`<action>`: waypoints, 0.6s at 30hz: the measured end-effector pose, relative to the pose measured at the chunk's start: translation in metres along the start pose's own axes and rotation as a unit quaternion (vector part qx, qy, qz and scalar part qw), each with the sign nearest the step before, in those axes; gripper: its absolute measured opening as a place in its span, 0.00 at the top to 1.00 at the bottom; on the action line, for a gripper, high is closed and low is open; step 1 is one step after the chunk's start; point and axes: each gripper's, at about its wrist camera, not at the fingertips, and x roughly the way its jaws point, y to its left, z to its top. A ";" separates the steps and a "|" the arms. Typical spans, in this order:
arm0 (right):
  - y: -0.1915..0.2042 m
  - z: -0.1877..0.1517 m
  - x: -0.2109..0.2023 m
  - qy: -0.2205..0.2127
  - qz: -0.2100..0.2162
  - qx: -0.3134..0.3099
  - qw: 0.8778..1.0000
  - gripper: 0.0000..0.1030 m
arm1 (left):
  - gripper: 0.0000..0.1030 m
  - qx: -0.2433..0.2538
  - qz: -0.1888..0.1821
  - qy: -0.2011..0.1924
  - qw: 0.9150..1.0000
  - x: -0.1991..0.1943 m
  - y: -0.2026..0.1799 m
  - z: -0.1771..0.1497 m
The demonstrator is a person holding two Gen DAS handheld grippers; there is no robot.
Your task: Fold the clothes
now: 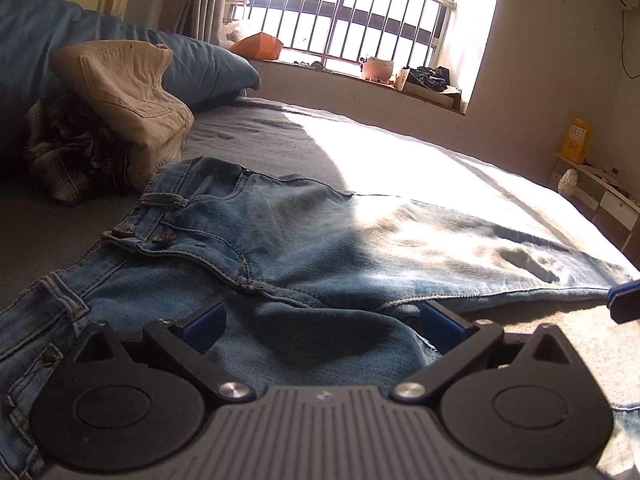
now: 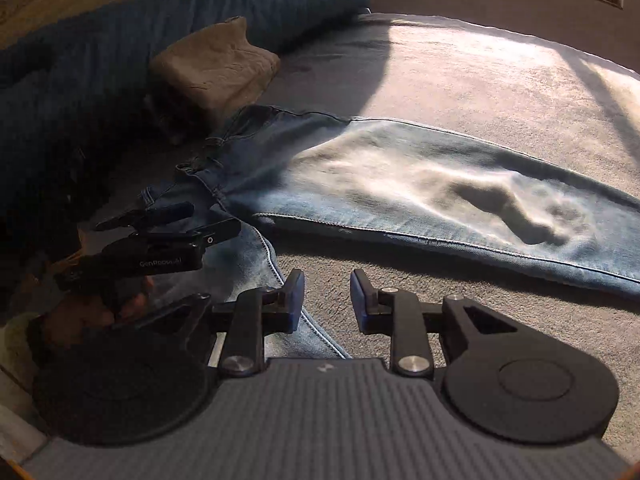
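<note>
Right wrist, right gripper (image 2: 326, 300) parted, jeans (image 2: 400, 176) hem beneath.

Faded denim jeans (image 1: 256, 248), matt fuzzy cloth bedsheet (image 2: 460, 80)

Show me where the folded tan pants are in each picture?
Left wrist view: the folded tan pants sit upper left, leaning on the blue pillow.
Right wrist view: they sit upper left of middle, just beyond the jeans' waistband.
Shared landmark: the blue jeans spread on the bed.
</note>
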 end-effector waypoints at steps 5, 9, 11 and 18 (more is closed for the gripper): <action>0.029 -0.022 -0.002 -0.011 0.060 -0.054 0.997 0.76 | 0.00 0.008 0.060 0.005 0.998 -0.056 0.024 0.003; 0.061 -0.041 0.009 0.003 0.122 -0.082 0.989 0.75 | 0.00 -0.034 0.125 0.042 0.991 -0.089 0.062 -0.012; 0.077 -0.050 0.015 0.018 0.158 -0.085 0.984 0.75 | 0.00 -0.066 0.148 0.056 0.985 -0.100 0.081 -0.023; 0.108 -0.083 0.042 0.095 0.240 -0.032 0.966 0.72 | 0.06 -0.133 0.167 0.076 0.974 -0.116 0.115 -0.048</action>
